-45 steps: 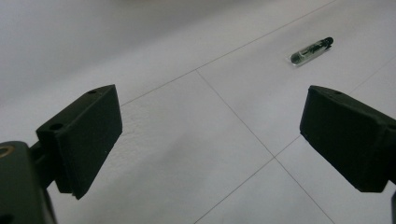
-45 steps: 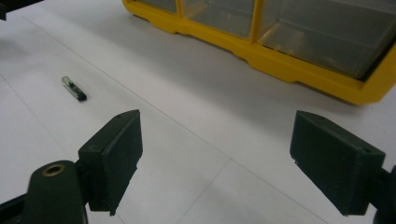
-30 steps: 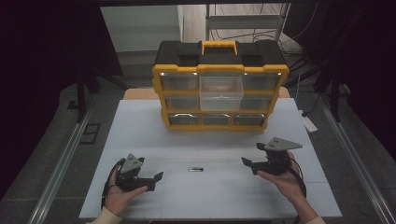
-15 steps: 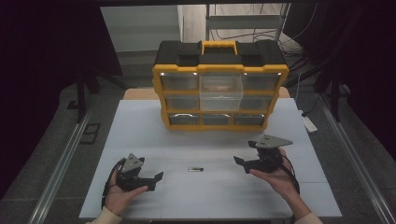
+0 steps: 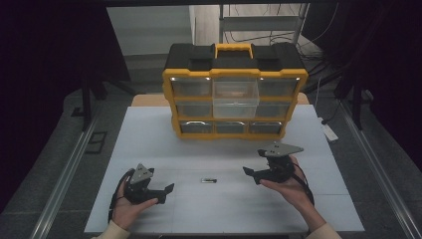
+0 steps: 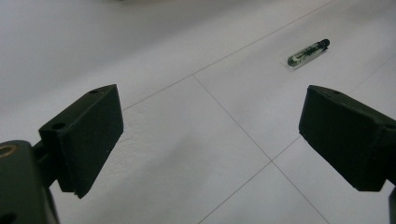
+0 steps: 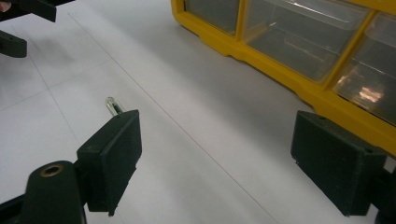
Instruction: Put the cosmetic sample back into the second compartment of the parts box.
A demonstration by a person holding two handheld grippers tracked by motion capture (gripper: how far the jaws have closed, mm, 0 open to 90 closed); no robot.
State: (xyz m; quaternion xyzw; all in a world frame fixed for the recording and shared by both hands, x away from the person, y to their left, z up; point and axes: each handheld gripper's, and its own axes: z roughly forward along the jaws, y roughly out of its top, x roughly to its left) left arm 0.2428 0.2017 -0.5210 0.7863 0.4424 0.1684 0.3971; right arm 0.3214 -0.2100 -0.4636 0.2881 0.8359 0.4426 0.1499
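A small glass capsule with a dark tip [image 5: 209, 180] lies on the white table between my two grippers. In the left gripper view the capsule [image 6: 308, 52] sits beyond the right jaw, well ahead of my left gripper [image 6: 210, 135], which is open and empty. In the high view my left gripper [image 5: 166, 191] rests at the front left. My right gripper [image 5: 250, 173] is open to the right of the capsule. In the right gripper view the capsule [image 7: 112, 106] peeks out behind the left jaw of my right gripper [image 7: 215, 154].
A yellow and black drawer organizer [image 5: 234, 130] stands at the back centre, its top middle clear drawer [image 5: 235, 99] pulled out. Its lower drawers [image 7: 289, 42] are close on the right gripper's far side. The table's front edge [image 5: 209, 232] is near the person's hands.
My right gripper has moved left and slightly forward, closer to the capsule. The left gripper and the capsule have stayed put.
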